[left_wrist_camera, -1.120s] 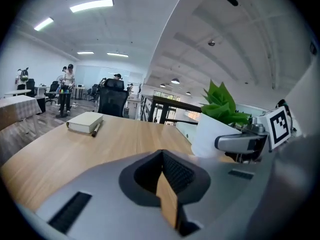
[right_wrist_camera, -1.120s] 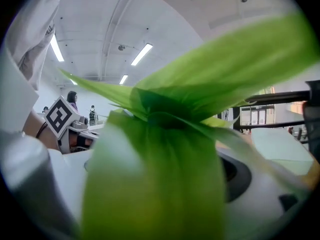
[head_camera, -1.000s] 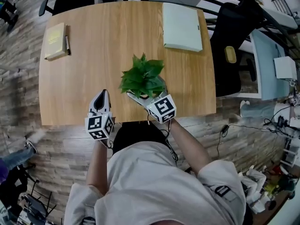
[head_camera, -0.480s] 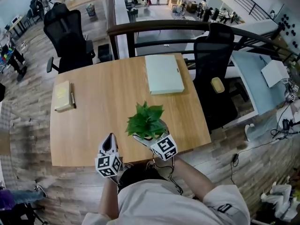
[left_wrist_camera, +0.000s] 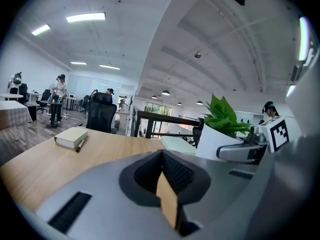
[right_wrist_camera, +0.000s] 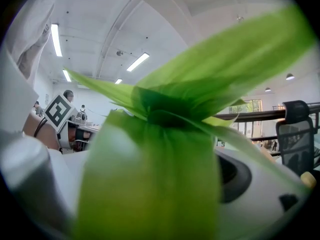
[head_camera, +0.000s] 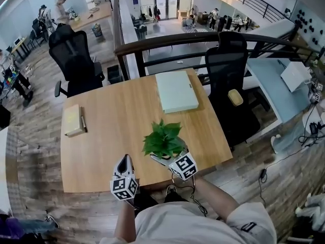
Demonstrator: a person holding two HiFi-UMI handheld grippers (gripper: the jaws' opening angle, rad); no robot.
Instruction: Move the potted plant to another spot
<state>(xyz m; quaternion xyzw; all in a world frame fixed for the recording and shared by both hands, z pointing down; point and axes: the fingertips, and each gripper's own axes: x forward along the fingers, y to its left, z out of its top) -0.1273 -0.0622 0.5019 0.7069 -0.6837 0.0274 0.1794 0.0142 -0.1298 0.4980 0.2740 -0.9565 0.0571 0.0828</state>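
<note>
The potted plant [head_camera: 163, 139], green leaves in a white pot, stands near the front edge of the wooden table [head_camera: 117, 136], right of the middle. My right gripper [head_camera: 170, 161] reaches in from the front and is shut on the pot. In the right gripper view, blurred leaves [right_wrist_camera: 165, 149] fill the picture and hide the jaws. My left gripper [head_camera: 123, 164] rests at the table's front edge, left of the plant and apart from it, shut and holding nothing. The left gripper view shows the white pot [left_wrist_camera: 215, 141] with the right gripper [left_wrist_camera: 245, 151] against it.
A book [head_camera: 72, 120] with a pen beside it lies at the table's left. A pale green flat pad [head_camera: 176, 90] lies at the far right. Black office chairs [head_camera: 228, 70] stand behind and to the right of the table, with a railing beyond.
The head view has tilted up and pulled back, showing more of the room. The plant and both grippers keep about the same places on the table.
</note>
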